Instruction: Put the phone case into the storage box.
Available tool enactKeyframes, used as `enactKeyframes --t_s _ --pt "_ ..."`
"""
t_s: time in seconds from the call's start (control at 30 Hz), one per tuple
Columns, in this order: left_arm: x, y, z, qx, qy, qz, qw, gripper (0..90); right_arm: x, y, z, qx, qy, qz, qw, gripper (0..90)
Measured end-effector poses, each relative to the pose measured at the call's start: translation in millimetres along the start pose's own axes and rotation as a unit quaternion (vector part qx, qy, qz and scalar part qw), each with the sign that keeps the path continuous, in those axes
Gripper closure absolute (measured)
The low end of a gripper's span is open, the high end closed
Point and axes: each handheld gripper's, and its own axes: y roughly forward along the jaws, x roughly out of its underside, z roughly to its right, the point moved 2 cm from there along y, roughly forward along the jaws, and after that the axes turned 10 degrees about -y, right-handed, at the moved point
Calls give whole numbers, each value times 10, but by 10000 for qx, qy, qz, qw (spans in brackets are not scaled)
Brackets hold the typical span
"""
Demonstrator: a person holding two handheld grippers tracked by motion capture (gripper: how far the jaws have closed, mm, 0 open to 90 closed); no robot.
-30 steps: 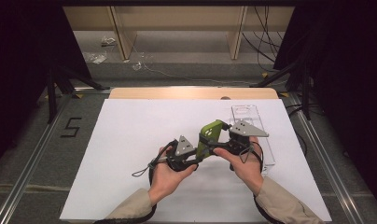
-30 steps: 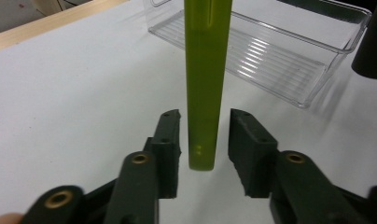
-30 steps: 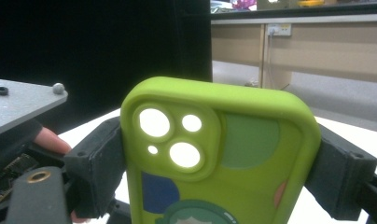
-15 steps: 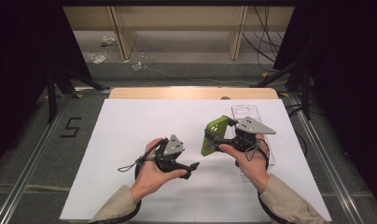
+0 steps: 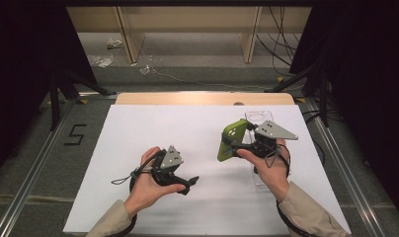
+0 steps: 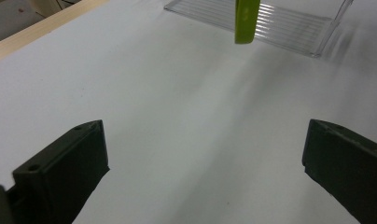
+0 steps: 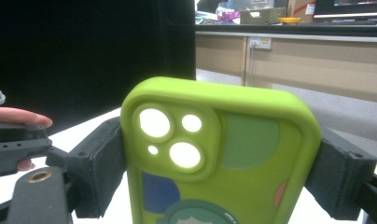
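The right gripper (image 5: 237, 143) is closed on a green phone case (image 5: 231, 140), which is held upright above the white table (image 5: 138, 128), just beside a clear plastic tray (image 5: 259, 118). The left gripper (image 5: 190, 181) is held wide open and empty, well apart from the case.

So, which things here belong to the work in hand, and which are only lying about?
Belonging to the work:
- green phone case, clamped between the right gripper's jaws
- clear plastic tray on the white sheet
- left gripper, jaws apart, holding nothing

Only lying about:
- black cables on the floor
- scraps near the wooden frame
- number marking beside the sheet
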Motion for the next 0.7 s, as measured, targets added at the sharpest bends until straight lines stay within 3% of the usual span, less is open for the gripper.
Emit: enactKeyframes --t_s 0.7 --pt "136 -119 -122 -139 -20 21 9999 0 -45 -87 151 184 3 3 9998 170"
